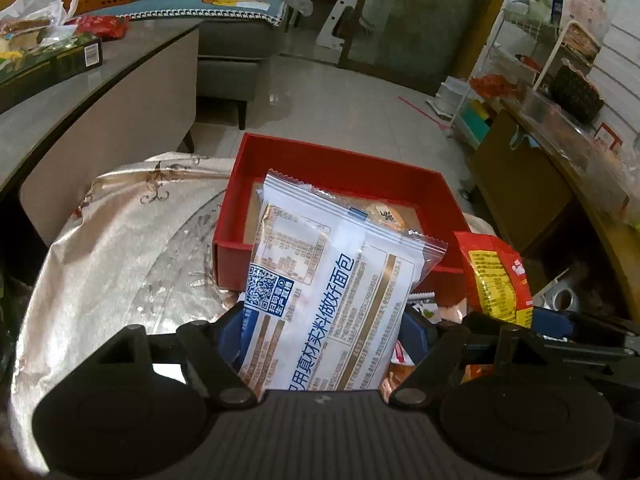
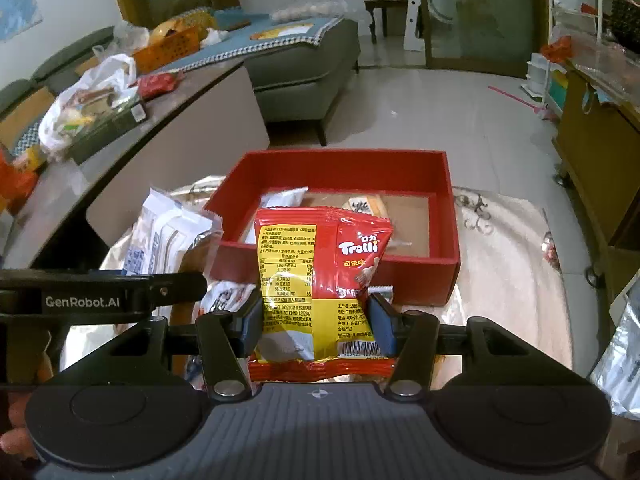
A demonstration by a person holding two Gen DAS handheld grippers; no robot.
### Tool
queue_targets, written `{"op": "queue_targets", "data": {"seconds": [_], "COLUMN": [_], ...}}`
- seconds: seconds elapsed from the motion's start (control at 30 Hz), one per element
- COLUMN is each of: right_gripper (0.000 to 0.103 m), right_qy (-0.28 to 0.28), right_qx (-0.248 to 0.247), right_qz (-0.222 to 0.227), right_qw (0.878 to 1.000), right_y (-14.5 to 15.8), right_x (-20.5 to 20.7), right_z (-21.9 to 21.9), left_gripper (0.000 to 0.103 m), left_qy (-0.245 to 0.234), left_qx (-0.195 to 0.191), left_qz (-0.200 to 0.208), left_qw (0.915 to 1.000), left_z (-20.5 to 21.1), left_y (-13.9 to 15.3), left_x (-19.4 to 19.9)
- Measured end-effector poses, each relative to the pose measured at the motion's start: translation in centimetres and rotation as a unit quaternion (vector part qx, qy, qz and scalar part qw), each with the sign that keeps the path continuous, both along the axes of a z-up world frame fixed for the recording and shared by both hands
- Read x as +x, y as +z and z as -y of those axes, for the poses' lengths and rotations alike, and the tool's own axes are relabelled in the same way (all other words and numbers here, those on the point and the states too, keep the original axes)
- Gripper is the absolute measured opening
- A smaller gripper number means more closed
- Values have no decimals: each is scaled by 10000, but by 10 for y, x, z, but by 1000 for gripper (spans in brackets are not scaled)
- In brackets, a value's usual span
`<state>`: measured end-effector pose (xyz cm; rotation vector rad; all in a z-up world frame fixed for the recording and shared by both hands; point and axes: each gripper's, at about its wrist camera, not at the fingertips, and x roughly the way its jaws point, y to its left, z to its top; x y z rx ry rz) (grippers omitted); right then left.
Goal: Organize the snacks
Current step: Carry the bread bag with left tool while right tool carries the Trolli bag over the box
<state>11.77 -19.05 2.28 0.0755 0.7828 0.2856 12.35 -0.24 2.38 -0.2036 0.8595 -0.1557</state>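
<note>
Box [image 2: 416,276]: red walls, tan floor. Bread packet [image 1: 320,280]: white, blue print, gold bands. Candy bag [image 2: 320,272]: red and yellow, white logo. Tabletop cloth [image 1: 112,248]: pale cream satin with brown scroll motifs.

The left gripper [image 1: 322,330] pointed forward, its two blue-padded fingers [image 1: 230,326] pressed against the sides of a white packet [image 1: 320,280]. Just beside it, the right gripper [image 2: 318,326] pointed the same way, its blue pads [image 2: 380,326] clamped on a red and yellow packet [image 2: 320,280] held upright.
</note>
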Motion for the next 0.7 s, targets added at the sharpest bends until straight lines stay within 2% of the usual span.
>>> {"op": "queue_targets", "data": {"seconds": [0.3, 0.7], "right_gripper": [62, 62], "right_qy": [-49, -114], "right_qx": [-2, -20], "right_qz": [75, 136], "right_qw": [10000, 9998], "right_y": [4, 6], "right_x": [13, 34], "right_z": [4, 8], "left_gripper": [70, 70], "left_qy": [44, 105], "left_qx": [162, 262], "left_qz": [238, 343], "left_qw": [9996, 9990], "left_z": [9, 19], "left_y": [7, 7], "left_x": [14, 39]}}
